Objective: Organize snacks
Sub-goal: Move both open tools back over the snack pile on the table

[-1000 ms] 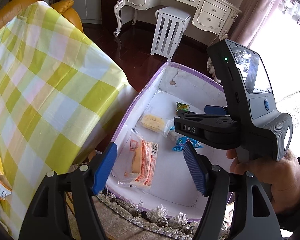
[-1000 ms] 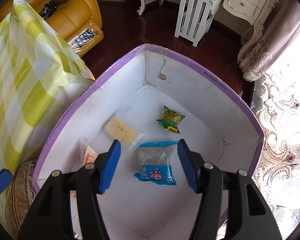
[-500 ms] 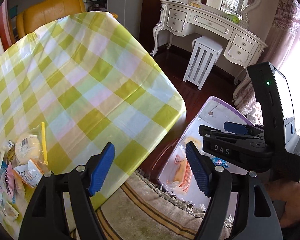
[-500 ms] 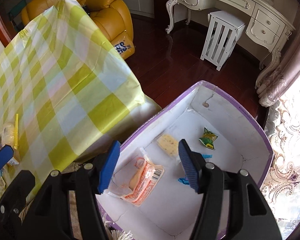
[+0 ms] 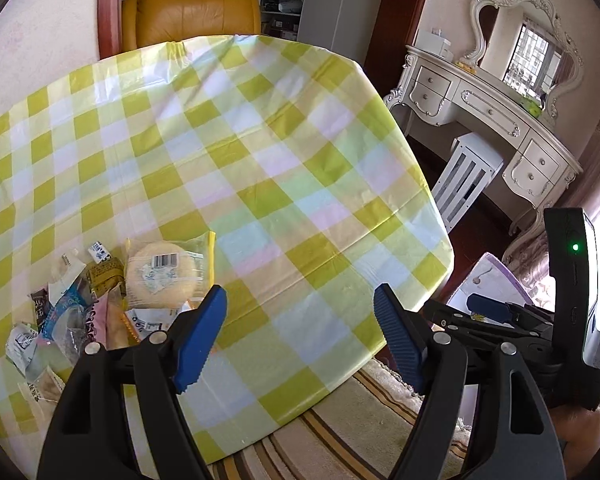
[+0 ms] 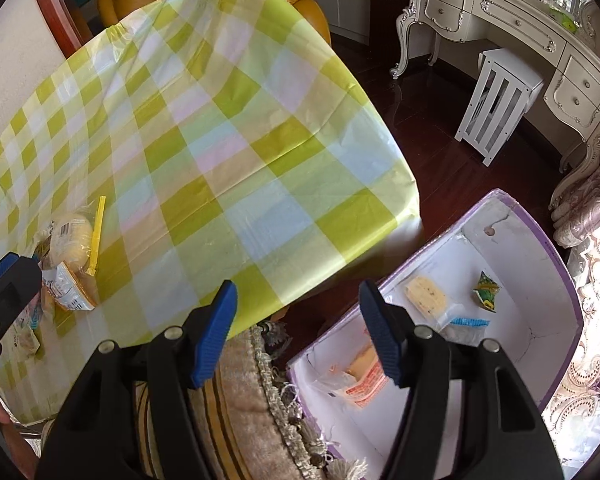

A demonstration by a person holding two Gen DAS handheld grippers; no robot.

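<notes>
Past my claws I see a dark red wood floor [image 6: 412,120], an ornate white dressing table [image 5: 496,120] with mirror [image 5: 532,48], a white slatted stool [image 6: 500,100], an orange leather armchair [image 5: 192,16], and bright curtains [image 6: 588,200] right.

Left gripper [image 5: 300,332] and right gripper [image 6: 298,330] are both showing black plastic arms, silver pivot screws and ribbed blue pads [image 5: 396,344]. Right gripper's grey housing is glowing a green LED [image 5: 575,247].

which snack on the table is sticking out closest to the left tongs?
The round pale cake in a clear wrapper, barcode label up, yellow strip along its edge. It tops the pile right by the open left tongs; the other packets lie farther left.
</notes>
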